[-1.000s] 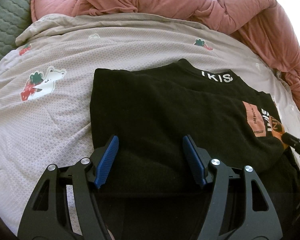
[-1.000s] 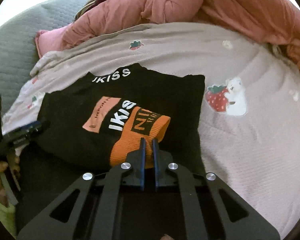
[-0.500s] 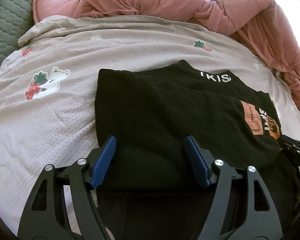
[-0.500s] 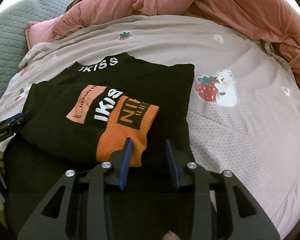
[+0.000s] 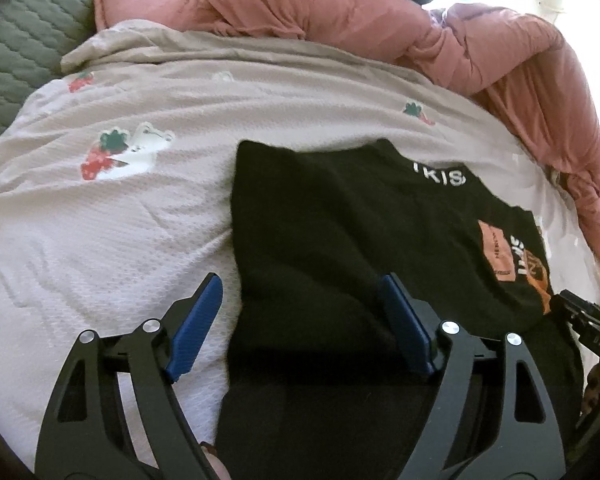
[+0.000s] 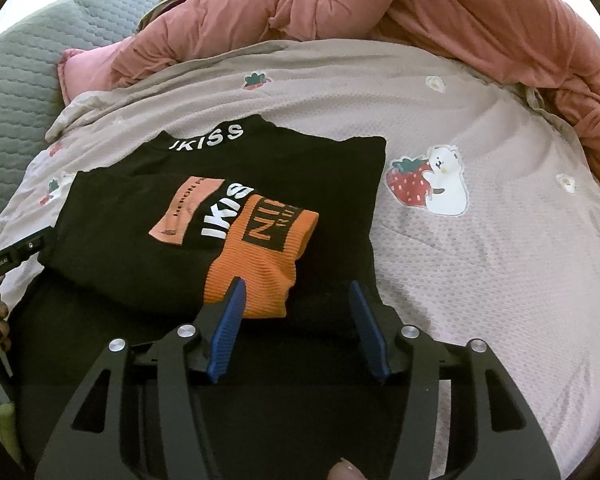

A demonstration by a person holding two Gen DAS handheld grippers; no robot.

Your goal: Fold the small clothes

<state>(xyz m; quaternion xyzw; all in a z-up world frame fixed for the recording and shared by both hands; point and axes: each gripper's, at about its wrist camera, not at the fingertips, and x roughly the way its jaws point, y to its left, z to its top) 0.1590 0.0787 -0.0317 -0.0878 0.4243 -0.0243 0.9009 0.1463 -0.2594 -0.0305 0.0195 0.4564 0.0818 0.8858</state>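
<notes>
The sweater (image 6: 148, 248) is lying folded on the blanket (image 6: 480, 280), its sleeve cuff (image 6: 260, 256) resting on top at its near right side. The quilt (image 6: 440, 12) is bunching behind the blanket at the far edge. The mattress (image 6: 16, 92) is showing at the far left.

White capitals reading "JKISS" run along the collar (image 6: 206, 137) of the black garment (image 6: 300, 168) in the right wrist view; in the left wrist view only "KIS" of that line can be made out. On the folded sleeve (image 6: 140, 216), large white letters "IKIS" stand sideways beside a salmon patch (image 6: 186, 210) whose small dark print is too fine to read. The orange ribbed cuff (image 6: 260, 264) carries a black block with orange letters "NI"; the rest of that word and a smaller line under it are illegible.
</notes>
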